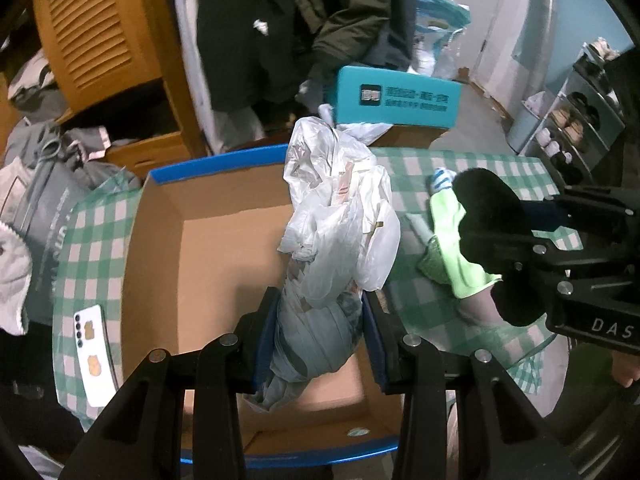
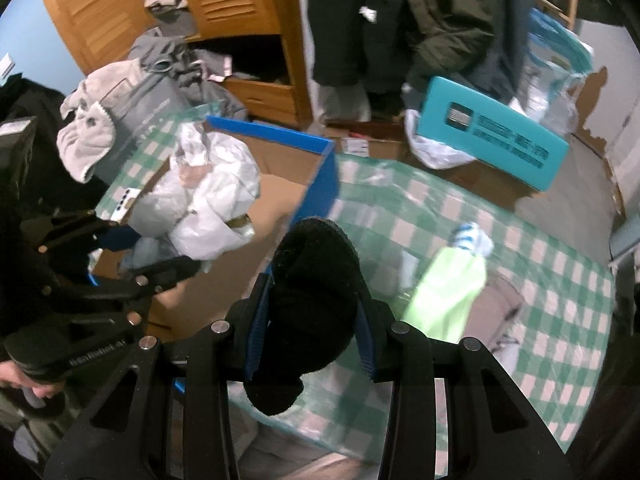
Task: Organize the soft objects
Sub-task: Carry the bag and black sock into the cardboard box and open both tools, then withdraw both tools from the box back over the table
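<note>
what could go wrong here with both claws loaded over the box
1. The plastic bag billows loosely above the left claw; it may snag the box wall or slip free.
2. The black sock in the right claw hangs over the tablecloth, beside the box, so letting go now would likely miss.
3. The claws are close and could bump.

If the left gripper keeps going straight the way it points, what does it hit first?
Probably the brown floor of the open cardboard box; the left gripper, shut on the white plastic bag bundle, points down into it. Depth is uncertain.
</note>
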Demonstrator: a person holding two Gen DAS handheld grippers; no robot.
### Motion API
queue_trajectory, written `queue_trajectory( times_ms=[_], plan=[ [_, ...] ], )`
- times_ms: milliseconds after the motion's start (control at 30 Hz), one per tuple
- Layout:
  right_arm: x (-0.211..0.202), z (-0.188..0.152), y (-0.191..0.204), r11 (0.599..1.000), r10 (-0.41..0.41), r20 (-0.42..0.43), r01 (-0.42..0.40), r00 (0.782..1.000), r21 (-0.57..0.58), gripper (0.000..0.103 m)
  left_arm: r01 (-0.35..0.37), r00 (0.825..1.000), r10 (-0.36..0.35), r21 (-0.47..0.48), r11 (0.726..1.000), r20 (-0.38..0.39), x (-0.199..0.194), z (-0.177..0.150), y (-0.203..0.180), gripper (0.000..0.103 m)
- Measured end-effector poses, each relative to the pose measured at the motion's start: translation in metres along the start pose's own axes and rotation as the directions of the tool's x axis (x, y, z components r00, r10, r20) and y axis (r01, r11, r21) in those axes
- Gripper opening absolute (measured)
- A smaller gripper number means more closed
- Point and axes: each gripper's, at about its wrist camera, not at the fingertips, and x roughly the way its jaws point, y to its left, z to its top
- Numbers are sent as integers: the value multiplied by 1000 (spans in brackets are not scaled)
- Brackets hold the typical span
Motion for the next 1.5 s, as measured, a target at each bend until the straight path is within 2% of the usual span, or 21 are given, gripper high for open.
queue_trajectory(
  times_ms=[400, 667, 900, 967, 1000, 1100, 1167, 1500],
  plan=[
    [40, 24, 53, 996, 46, -52, -49, 998, -69, 38, -50, 998, 47, -76, 996, -39, 12, -17, 52, 40],
    [62, 28, 69, 994, 70, -94, -77, 993, -75, 38, -66, 996, 61, -85, 994, -67, 19, -21, 62, 41],
    [72, 28, 69, 995, 68, -117, -76, 991, -59, 39, -90, 993, 83, -81, 993, -86, 23, -23, 67, 41],
    [73, 28, 68, 996, 62, -117, -70, 991, -59, 42, -99, 992, 92, -76, 992, -84, 23, -22, 67, 46],
    [73, 28, 67, 996, 58, -117, -65, 991, -59, 43, -103, 992, 96, -74, 992, -84, 23, -21, 66, 52],
    [71, 28, 65, 997, 51, -106, -56, 993, -52, 52, -108, 992, 103, -66, 992, -76, 21, -20, 64, 56],
    [70, 28, 62, 998, 43, -99, -48, 994, -50, 57, -103, 992, 98, -64, 993, -77, 22, -20, 62, 56],
    [61, 24, 44, 999, 33, -85, -35, 996, -12, 59, -76, 994, 73, -45, 996, -78, 23, -15, 48, 57]
  ],
)
